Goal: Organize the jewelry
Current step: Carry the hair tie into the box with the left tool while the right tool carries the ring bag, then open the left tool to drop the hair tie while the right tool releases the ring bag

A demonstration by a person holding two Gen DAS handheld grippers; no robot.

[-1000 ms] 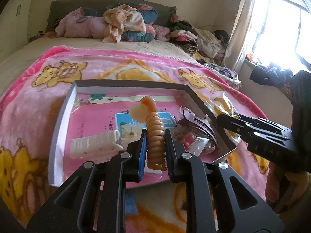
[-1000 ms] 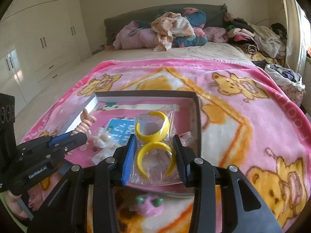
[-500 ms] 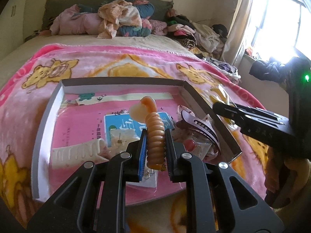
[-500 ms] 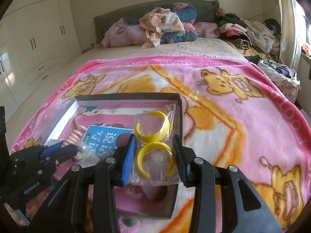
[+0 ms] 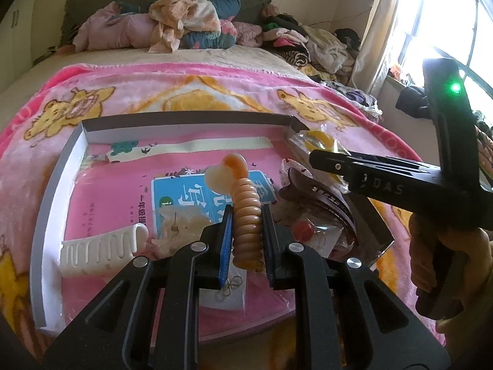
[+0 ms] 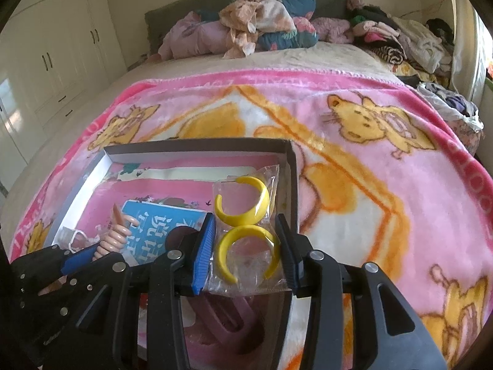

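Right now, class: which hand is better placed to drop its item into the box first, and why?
Probably the left: its coil hair tie hangs over the box middle, while the right's earring bag hangs at the box's side wall.

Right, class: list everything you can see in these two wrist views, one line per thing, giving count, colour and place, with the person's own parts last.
coil hair tie: one, peach-orange, clamped in the left gripper over the box
bag of hoop earrings: one clear bag, two yellow hoops, in the right gripper
box: one, grey outside, white inside, on the blanket
booklet: one, blue cover, lying in the box
comb: one, white, box's left side
hair claw: one, dark brown, box's right side
blanket: one, pink with yellow bears, on the bed
clothes pile: mixed colours, at the headboard
wardrobe: cream, left wall
left gripper: black, blue pads
right gripper: black, blue pads
hand: one, holding the right gripper
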